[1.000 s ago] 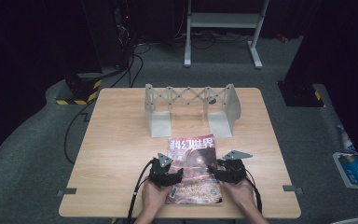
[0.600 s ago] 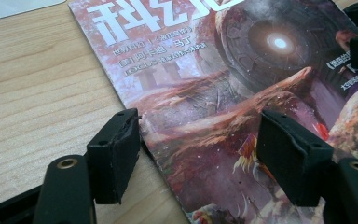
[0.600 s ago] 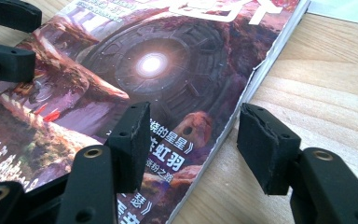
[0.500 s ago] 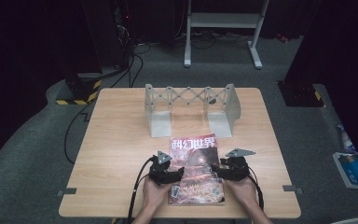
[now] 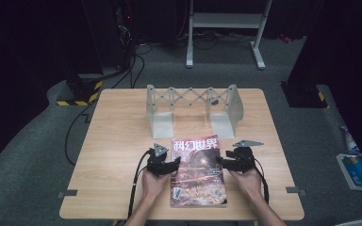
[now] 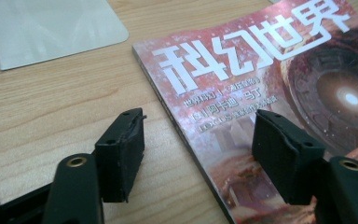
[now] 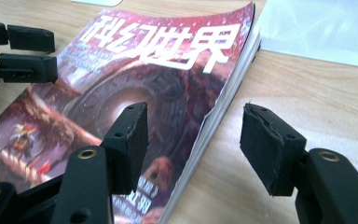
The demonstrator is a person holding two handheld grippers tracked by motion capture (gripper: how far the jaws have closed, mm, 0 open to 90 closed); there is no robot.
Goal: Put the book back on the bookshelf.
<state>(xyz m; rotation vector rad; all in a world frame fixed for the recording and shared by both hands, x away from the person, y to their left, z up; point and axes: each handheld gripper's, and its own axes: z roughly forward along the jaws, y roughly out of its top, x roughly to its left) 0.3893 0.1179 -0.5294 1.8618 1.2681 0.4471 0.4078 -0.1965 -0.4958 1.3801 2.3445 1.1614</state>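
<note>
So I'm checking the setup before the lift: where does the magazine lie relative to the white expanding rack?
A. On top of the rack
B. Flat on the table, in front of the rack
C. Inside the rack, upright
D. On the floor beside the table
B: the magazine lies flat on the table, cover up, on the person's side of the rack, between the two claws.

Overhead view; two close magazine [image 5: 197,169] views
</note>
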